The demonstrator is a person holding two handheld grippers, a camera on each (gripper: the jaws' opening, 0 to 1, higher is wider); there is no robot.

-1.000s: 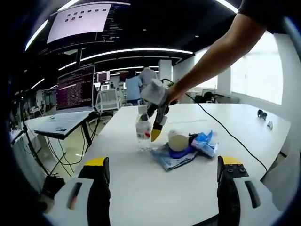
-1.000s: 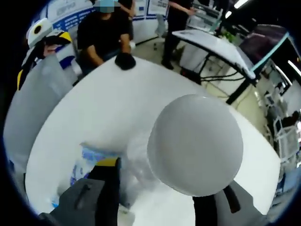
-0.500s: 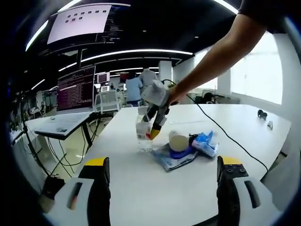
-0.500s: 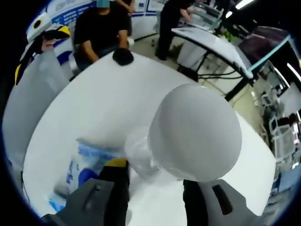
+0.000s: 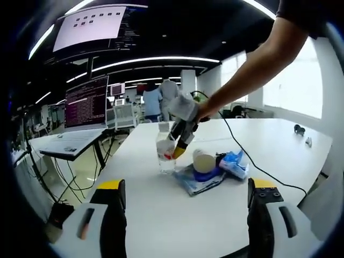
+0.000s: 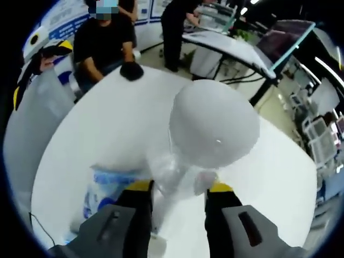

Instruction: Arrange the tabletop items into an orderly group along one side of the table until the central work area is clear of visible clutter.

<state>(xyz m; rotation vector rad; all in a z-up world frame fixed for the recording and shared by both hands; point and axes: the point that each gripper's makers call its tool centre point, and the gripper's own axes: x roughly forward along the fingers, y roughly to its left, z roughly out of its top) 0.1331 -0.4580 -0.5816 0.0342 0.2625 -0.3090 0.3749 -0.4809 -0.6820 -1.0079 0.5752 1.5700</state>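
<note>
Left gripper view sits low at the table (image 5: 177, 215) edge, looking level across it, well back from the bottle (image 5: 165, 150). Right gripper view looks steeply down from just above the same bottle (image 6: 207, 134), very close. Both share bottle, table and the blue-white pack (image 5: 232, 163) (image 6: 107, 185).

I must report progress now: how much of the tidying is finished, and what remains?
Nothing looks grouped at a side yet. In hand: the right gripper has closed on the water bottle, which stands on the table. Left: the bottle, the white roll, the blue packet and the cloth under them sit mid-table. The left gripper is open and empty.
</note>
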